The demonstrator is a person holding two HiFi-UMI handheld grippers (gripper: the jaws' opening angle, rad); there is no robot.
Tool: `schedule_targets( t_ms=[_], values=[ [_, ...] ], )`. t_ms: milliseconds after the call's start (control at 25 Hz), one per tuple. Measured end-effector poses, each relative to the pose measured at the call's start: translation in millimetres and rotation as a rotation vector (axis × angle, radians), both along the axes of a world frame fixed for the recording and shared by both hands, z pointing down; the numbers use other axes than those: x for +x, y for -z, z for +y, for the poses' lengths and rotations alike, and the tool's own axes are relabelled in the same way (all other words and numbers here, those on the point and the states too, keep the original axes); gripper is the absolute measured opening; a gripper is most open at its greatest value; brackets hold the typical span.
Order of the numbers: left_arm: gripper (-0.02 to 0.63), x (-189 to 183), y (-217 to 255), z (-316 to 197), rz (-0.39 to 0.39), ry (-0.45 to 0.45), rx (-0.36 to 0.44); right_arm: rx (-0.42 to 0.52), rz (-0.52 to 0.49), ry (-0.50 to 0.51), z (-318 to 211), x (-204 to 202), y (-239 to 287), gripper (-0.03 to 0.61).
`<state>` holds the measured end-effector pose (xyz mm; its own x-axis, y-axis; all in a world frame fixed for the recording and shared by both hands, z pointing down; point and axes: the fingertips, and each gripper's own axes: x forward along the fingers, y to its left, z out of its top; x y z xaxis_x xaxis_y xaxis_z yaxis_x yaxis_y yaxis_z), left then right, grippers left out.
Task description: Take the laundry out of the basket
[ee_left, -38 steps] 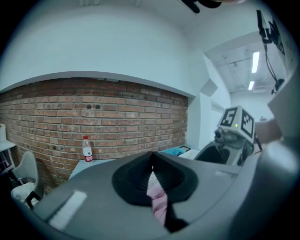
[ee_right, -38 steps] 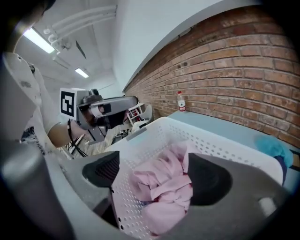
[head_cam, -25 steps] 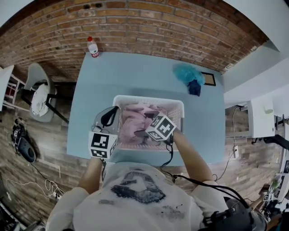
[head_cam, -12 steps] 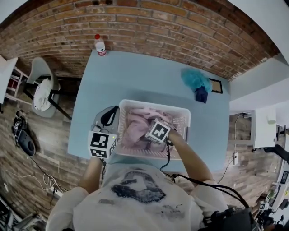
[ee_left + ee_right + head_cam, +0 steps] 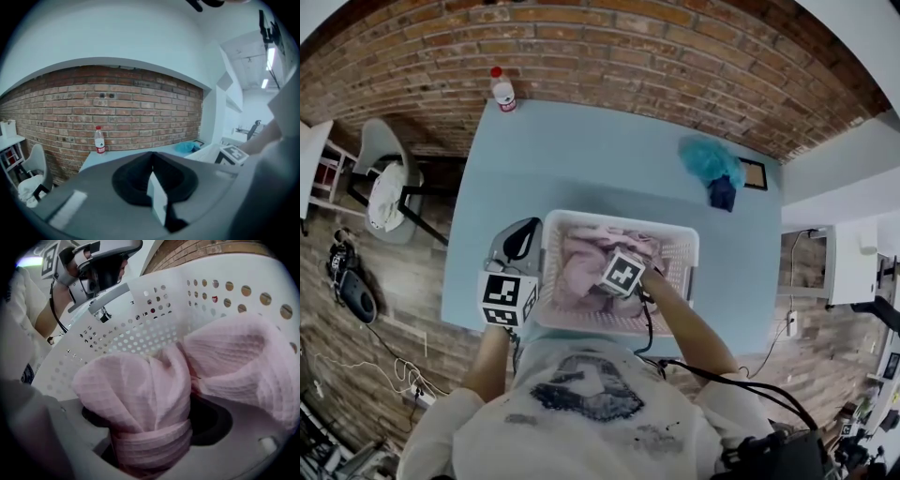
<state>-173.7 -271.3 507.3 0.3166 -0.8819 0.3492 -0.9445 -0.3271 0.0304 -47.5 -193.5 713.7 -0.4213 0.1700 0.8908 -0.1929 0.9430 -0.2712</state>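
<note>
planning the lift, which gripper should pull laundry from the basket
Right: the right gripper is inside the basket, shut on the pink cloth. The left gripper is shut, empty, outside it.

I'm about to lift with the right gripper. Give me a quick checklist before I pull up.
1. Grip: ok. The right gripper is shut on a bunched fold of the pink cloth.
2. Fold free of other laundry: cannot tell. The pink fabric pressed against it may be the same piece.
3. Lift path: ok. The left gripper is shut, empty and outside the basket.
4. Basket held down: not ok. Nothing grips it.
5. Landing spot: ok. There is bare table beyond the basket.
</note>
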Motion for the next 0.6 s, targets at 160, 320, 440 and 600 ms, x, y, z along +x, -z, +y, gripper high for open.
schedule_targets(
  t_ms=[160,320,440,600],
  values=[
    [-0.009,3.4,-2.9,-1.8,0.006,-0.006,-0.007,-0.016,0.002,-0.008,4.9,-4.1,-7.4,0.460],
    [-0.009,3.5,-6.0,-1.2,0.010,-0.009,-0.011,0.000,0.021,-0.005,8.7,-6.1,-16.4,0.459],
    [-0.008,3.4,-7.5,1.2,0.015,-0.009,-0.012,0.022,-0.013,0.038,10.0,-10.7,-17.8,0.431],
    [-0.009,4.6,-3.5,3.8,0.017,-0.010,-0.003,0.003,-0.014,0.036,12.3,-5.5,-15.1,0.333]
  ],
)
